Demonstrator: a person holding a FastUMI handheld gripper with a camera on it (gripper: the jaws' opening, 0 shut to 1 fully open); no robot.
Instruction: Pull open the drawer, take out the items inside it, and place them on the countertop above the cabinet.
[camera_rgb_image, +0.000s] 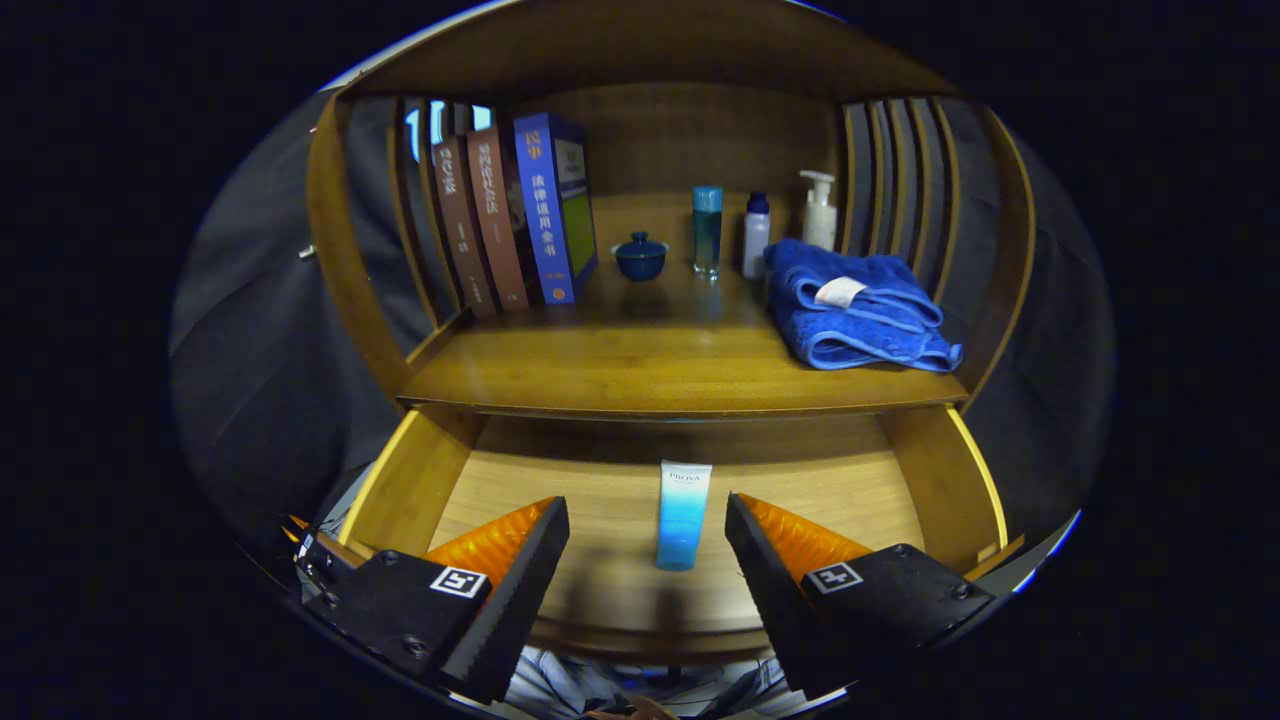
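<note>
The claw (647, 545) hangs over an open wooden drawer (420, 480), its two fingers (520, 570) spread wide and gripping nothing; between them, a little ahead of the tips, a blue-and-white tube (683, 515) lies flat on the drawer floor, its white end toward the cabinet and its blue end toward the claw — neither finger touches it. Above the drawer runs the bench (640, 375), the wooden top of the cabinet, walled at the back and flanked by slatted sides; at its left stand several books (510, 215), two brown and one blue, leaning slightly against one another; near the middle sits a small dark-blue lidded bowl (640, 256); just right of it stands a tall teal bottle (707, 230), then a white bottle with a dark cap (756, 238), and behind that a white pump bottle (819, 210) — the three are set close together toward the back wall. A folded blue towel (855, 305) with a white tag lies at the right of the bench, its front edge near the lip above the drawer.
</note>
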